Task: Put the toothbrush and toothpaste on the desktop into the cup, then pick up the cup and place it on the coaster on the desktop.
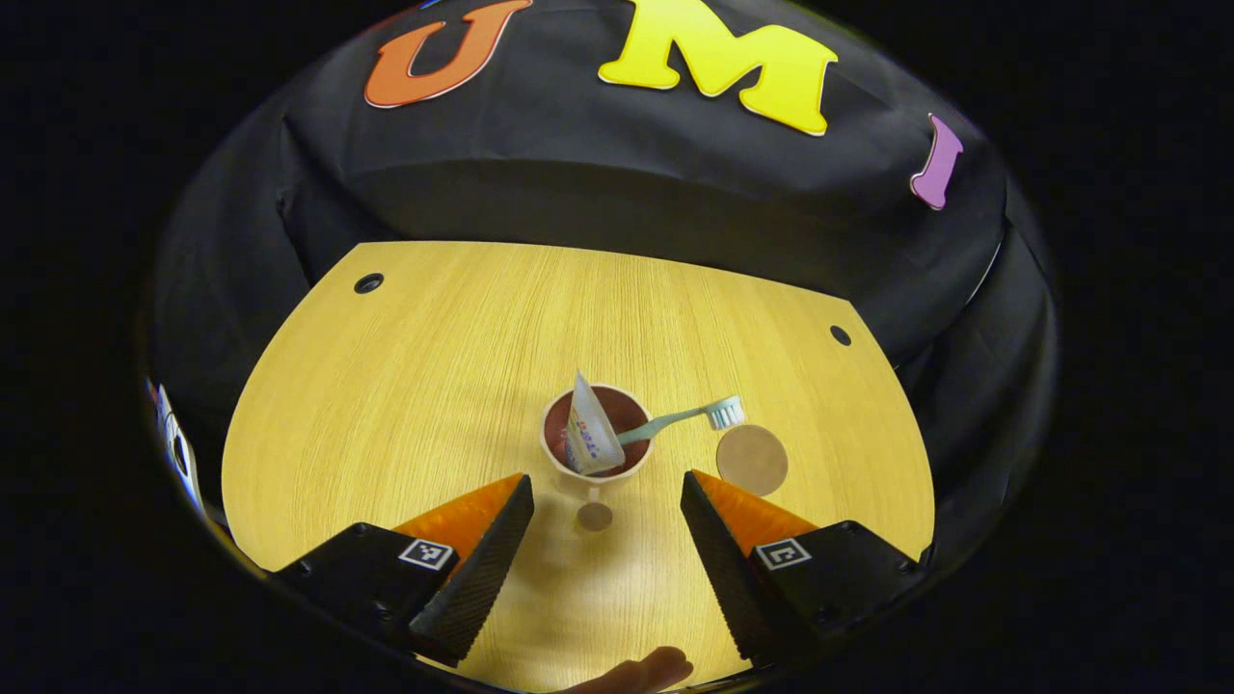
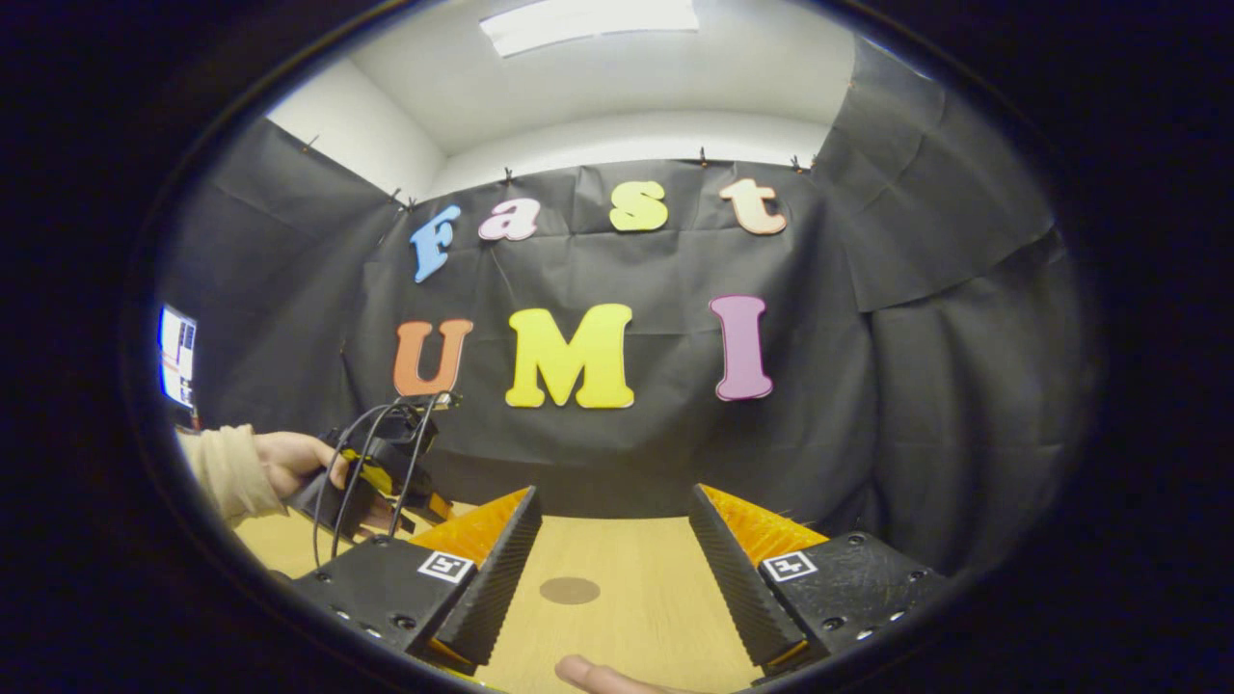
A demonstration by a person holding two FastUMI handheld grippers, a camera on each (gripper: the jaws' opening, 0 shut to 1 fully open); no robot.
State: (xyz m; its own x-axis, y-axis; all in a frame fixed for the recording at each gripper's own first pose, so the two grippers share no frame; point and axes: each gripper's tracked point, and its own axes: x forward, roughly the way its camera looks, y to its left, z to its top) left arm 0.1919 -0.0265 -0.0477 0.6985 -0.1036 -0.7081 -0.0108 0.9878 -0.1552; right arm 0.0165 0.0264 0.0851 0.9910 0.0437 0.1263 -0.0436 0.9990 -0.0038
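Black cloth booth wall (image 2: 598, 453) all round, white ceiling with a light panel (image 2: 588, 24) overhead in the right gripper view, lit screen (image 2: 176, 355) off at the far left

Pale wooden desktop (image 1: 434, 386) below, with a dark hole (image 1: 368, 283) at one back corner and another (image 1: 841, 335) at the other

Left gripper (image 1: 607, 501) hanging above the desktop, looking down, orange-backed fingers spread wide with nothing between them but bare wood

Straight ahead of those fingers, just beyond the tips and roughly centred on the gap: cup (image 1: 598, 434), upright, dark red inside with a pale rim, standing on the wood

Toothpaste (image 1: 588, 429) propped in the cup, crimped end poking up; toothbrush (image 1: 684, 416) leaning out over the rim toward the right, bristle head hanging out near the coaster

Coaster (image 1: 752, 460), a round brown disc, just right of the cup, close but not under it, nothing lying between the two

Small round brown spot (image 1: 595, 517) on the wood nearer than the cup, between the fingertips

Right gripper (image 2: 612, 540) held level and low, fingers also spread apart, empty, with a brown round patch (image 2: 569, 590) on the wood in the gap

Off to its left, a hand (image 2: 289, 463) in a beige sleeve (image 2: 224, 472) holding the other gripper, cables (image 2: 371, 453) looping off it

Fingertip (image 1: 641, 670) peeking in at the bottom edge of the left gripper view
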